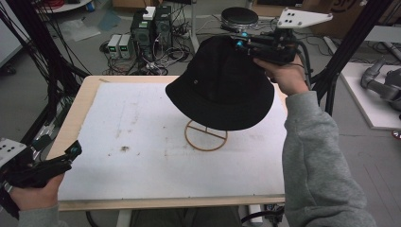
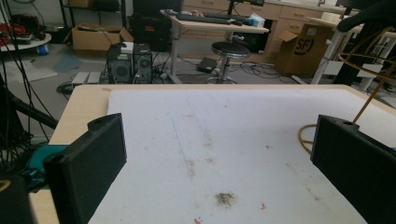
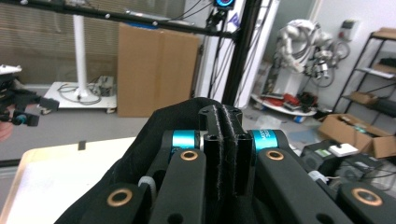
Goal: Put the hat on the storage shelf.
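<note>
A: Holding the black fabric bucket hat (image 1: 222, 90) by its crown, right tool (image 1: 239, 39) pinched tight on a fold of the cloth; in the right gripper view the jaws are together with fabric squeezed between them (image 3: 224, 140).

B: Where's the hat relative to the stand?

A: Over the thin brass-coloured wire hat stand (image 1: 206, 135) on the white foam-topped counter (image 1: 142, 156). Brim tilted, lower toward the person's side. Only the round base ring of the stand is exposed; hat hides the rest.

B: Seated or lifted?

A: Can't tell from above whether the crown is resting on the stand's top or just above it. My read: the step is either placing it or lifting it off, with the hat right at the stand.

B: Left side?

A: Left tool (image 1: 71, 153) parked at the near left corner of the counter, jaws spread wide, nothing between them. The left gripper view confirms it: bare foam between the two black pads (image 2: 88, 168).

B: Next?

A: If placing: level the brim, centre the crown over the stand, lower, then release. Watch that the light stand doesn't tip.
</note>
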Demonstrator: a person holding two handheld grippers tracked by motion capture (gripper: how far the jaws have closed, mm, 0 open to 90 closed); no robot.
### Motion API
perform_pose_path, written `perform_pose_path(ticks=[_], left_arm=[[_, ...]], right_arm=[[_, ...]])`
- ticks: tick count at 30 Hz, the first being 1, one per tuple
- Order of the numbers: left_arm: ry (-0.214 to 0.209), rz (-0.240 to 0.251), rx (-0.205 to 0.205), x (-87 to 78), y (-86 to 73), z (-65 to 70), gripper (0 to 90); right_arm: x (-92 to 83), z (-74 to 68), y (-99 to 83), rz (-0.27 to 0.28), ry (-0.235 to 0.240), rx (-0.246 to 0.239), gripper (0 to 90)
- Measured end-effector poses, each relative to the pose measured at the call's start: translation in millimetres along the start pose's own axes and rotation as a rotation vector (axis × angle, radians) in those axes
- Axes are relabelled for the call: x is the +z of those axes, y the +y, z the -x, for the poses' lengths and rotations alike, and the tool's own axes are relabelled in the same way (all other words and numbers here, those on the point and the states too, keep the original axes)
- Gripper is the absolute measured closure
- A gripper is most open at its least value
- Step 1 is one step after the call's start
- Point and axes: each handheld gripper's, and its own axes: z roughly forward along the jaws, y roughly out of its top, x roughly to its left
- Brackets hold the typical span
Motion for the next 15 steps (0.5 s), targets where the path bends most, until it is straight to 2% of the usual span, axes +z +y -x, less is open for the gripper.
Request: perform_pose_path(ticks=[2,7,9,15], left_arm=[[0.003,0.002,-0.002,-1.9,-0.1,-0.8,3.9],[0.008,0.003,-0.003,-4.7,-0.6,-1.8,3.9],[0.009,0.001,-0.003,-4.8,-1.1,-1.9,3.9],[0.007,-0.004,-0.002,-4.1,-2.0,-1.8,3.9]], right_arm=[[10.8,-2.3,-6.9,-0.011,0.013,0.009,88.0],[24.4,-7.6,-16.1,-0.041,0.021,0.029,87.9],[26.1,-8.6,-18.4,-0.040,0.018,0.030,87.9],[32.6,-9.0,-36.0,-0.073,0.053,0.065,88.0]])
